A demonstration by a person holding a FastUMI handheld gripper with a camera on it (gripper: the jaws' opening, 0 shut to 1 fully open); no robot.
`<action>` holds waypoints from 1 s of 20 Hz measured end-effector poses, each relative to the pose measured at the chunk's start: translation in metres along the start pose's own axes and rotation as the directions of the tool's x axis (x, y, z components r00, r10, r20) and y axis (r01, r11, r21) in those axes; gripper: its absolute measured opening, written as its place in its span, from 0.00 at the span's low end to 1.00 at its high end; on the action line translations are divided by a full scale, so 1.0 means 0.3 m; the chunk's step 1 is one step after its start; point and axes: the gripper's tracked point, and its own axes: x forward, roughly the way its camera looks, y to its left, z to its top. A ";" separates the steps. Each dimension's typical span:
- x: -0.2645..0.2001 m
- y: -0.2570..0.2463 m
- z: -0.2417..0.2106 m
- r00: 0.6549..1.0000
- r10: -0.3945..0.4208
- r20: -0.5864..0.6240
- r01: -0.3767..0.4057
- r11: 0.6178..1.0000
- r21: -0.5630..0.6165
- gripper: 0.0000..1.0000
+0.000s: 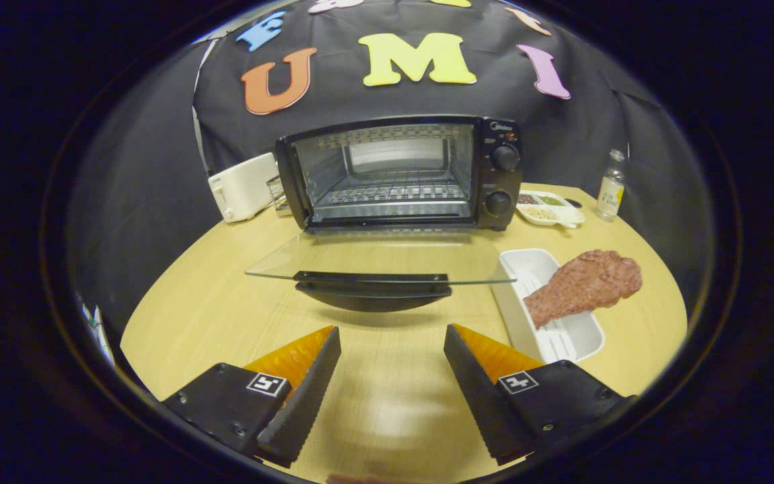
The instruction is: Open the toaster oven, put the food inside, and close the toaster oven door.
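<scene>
The tool (392, 336) hangs low over the wooden counter (212, 296), levelled toward the toaster oven (400, 171), its two fingers spread wide apart with nothing between them. Straight ahead, the oven's glass door (377, 259) lies folded down flat, its dark handle (373, 286) just beyond the fingertips; the wire rack inside is bare. The food (585, 282) (one reddish-brown slab) rests across a white tray (528, 265), ahead of the right finger and beside the door. Farther back stand one small bottle (611, 185), one divided seasoning dish (551, 207) and one white appliance (244, 187) left of the oven.
</scene>
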 end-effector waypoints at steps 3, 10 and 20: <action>-0.041 -0.023 0.031 1.000 0.031 -0.006 -0.031 0.999 0.034 0.99; -0.094 -0.244 0.128 0.997 -0.011 -0.073 0.012 1.000 0.021 0.98; -0.024 -0.531 0.130 0.978 0.065 -0.198 -0.045 0.993 0.106 0.90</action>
